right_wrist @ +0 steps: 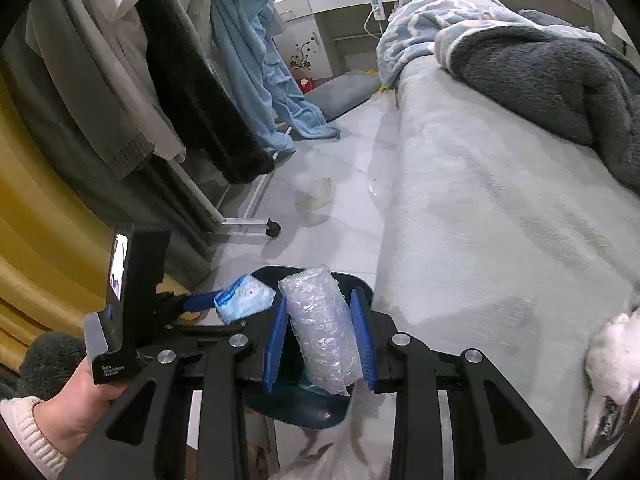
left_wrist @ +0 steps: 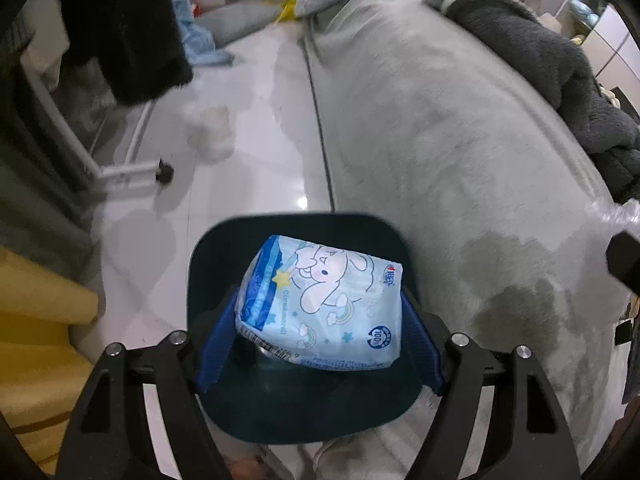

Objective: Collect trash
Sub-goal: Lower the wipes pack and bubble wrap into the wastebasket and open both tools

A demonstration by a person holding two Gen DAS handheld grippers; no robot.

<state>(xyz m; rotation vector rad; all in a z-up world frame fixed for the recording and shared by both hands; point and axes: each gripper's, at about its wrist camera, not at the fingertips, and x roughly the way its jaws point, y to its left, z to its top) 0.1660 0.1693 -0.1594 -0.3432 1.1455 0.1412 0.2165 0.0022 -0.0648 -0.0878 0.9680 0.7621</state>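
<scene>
Left hand-held gripper (left_wrist: pixel 318 316) clamped on tissue pack (left_wrist: pixel 320 300), right hand-held gripper (right_wrist: pixel 320 340) clamped on bubble wrap (right_wrist: pixel 322 328), both over dark bin (left_wrist: pixel 296 420) beside bed (left_wrist: pixel 440 160)

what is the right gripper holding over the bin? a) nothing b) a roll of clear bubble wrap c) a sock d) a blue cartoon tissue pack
b: the right gripper is clamped on a roll of clear bubble wrap above the dark bin; the tissue pack is in the left gripper.

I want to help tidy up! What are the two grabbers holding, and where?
Left hand-held gripper pinches the tissue pack by its sides. Right one squeezes the bubble wrap by its sides.
</scene>
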